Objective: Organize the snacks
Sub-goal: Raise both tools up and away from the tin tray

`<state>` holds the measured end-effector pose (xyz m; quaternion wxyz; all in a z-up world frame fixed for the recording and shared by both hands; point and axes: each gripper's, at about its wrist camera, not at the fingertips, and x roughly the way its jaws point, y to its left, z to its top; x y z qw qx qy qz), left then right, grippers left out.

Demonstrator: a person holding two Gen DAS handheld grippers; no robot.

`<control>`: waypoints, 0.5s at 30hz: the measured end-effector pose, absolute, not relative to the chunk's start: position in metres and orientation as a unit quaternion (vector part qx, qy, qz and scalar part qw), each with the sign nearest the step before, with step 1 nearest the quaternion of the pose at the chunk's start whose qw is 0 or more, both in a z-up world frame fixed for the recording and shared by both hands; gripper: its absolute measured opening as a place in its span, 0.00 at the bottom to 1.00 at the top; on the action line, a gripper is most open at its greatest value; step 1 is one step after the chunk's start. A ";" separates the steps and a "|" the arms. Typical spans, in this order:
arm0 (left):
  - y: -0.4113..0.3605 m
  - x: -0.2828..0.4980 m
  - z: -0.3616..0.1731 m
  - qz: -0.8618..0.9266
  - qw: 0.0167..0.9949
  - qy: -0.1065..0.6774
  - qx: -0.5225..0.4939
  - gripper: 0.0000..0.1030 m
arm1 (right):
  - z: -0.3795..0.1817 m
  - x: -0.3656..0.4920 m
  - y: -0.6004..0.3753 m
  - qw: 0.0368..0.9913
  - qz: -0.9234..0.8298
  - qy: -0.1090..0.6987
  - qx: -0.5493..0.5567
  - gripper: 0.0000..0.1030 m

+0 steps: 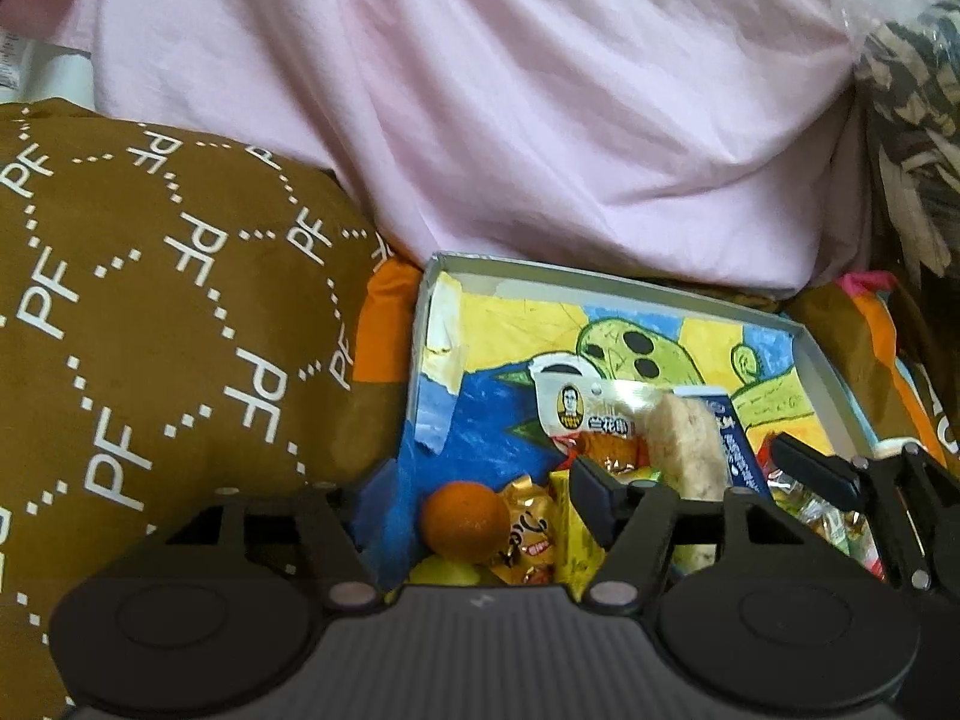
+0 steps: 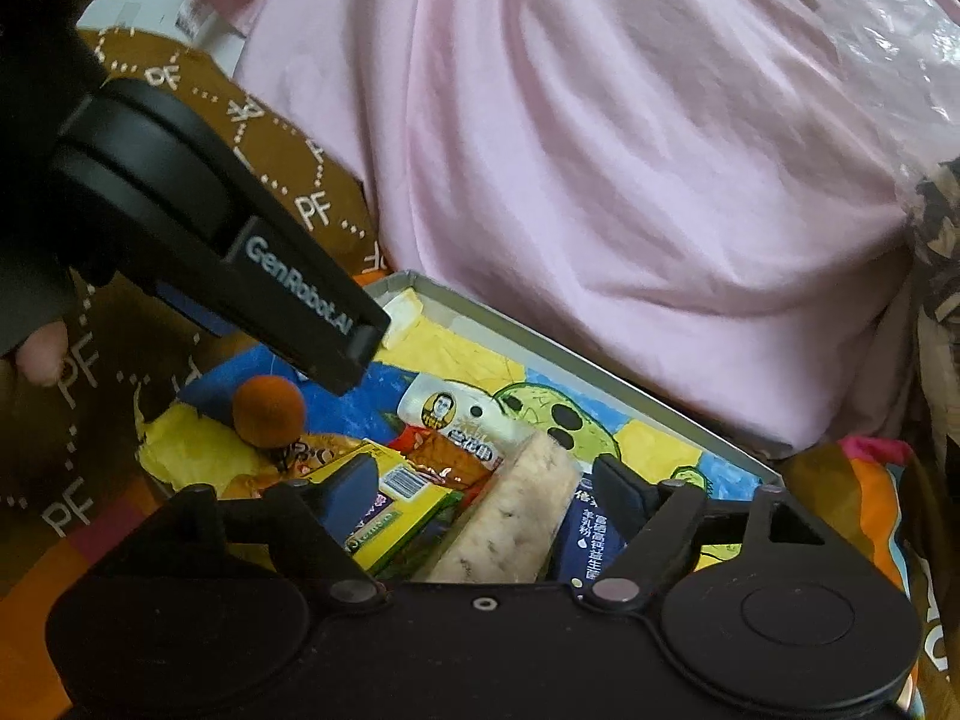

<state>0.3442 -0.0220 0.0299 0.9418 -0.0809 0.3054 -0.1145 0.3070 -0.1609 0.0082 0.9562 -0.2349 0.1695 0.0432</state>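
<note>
Yellow carton (image 2: 402, 507) — right-wrist view only (barcode up)

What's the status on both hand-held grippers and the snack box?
Left hand-held gripper open, empty. Right hand-held gripper open, rice bar between its jaws, unpinched. Snacks piled in painted box. Nothing blocking.

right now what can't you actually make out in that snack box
- Near end of the box: hidden in both wrist views by the gripper bodies.
- Blue milk powder packet: lower half behind the right gripper; its small print is unreadable.
- Wrapped candies: left wrist view, too small and blurred to identify.
- Yellow carton: partly covered by a fingertip.
</note>
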 end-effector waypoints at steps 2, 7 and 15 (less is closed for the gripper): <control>-0.020 0.341 0.033 -0.110 0.943 0.301 -0.085 0.71 | 0.012 0.304 -0.163 0.959 0.041 0.165 -0.227 0.82; -0.017 0.332 0.041 -0.100 0.950 0.285 -0.084 0.80 | 0.026 0.295 -0.168 0.966 0.034 0.151 -0.208 0.91; -0.012 0.313 0.057 -0.079 0.960 0.252 -0.091 0.95 | 0.044 0.277 -0.180 0.973 0.021 0.135 -0.186 0.97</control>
